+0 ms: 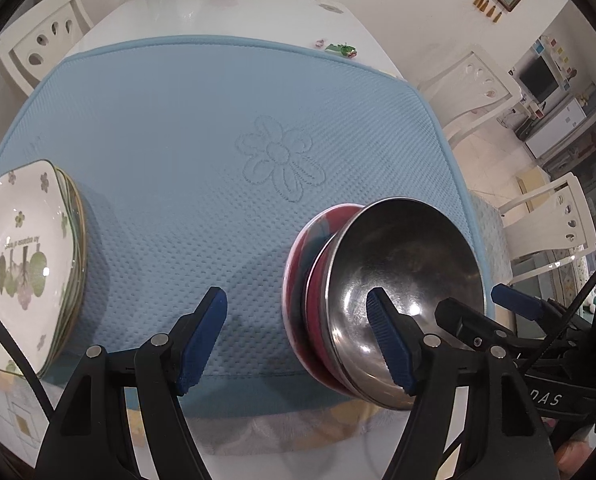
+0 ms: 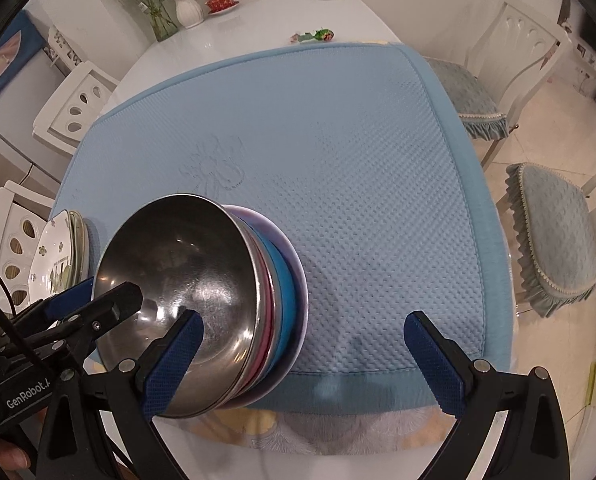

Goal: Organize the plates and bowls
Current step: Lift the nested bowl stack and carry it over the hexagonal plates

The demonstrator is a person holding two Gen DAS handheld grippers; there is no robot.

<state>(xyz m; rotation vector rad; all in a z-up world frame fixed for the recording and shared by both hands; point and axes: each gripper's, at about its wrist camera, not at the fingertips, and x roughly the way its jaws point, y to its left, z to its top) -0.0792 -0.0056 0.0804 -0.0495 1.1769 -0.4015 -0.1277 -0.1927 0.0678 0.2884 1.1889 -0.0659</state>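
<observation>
A stack of bowls sits near the front edge of the blue mat (image 1: pixel 178 120), steel bowl (image 1: pixel 410 264) on top, red and blue bowls (image 1: pixel 302 264) below. It also shows in the right wrist view (image 2: pixel 186 272), with coloured bowls (image 2: pixel 286 292) beneath. A stack of white floral plates (image 1: pixel 22 256) lies at the mat's left edge, also seen in the right wrist view (image 2: pixel 58 256). My left gripper (image 1: pixel 298 340) is open and empty, left of the bowls, its right finger in front of the steel bowl. My right gripper (image 2: pixel 302 364) is open and empty, right of the stack.
The mat (image 2: pixel 358 184) covers a white table (image 1: pixel 218 12). At the far end stand a vase (image 2: pixel 188 10), a red lidded cup (image 2: pixel 222 0) and a small green trinket (image 2: pixel 314 35). White chairs (image 1: pixel 46 36) flank the table, cushioned ones (image 2: pixel 550 232) on the right.
</observation>
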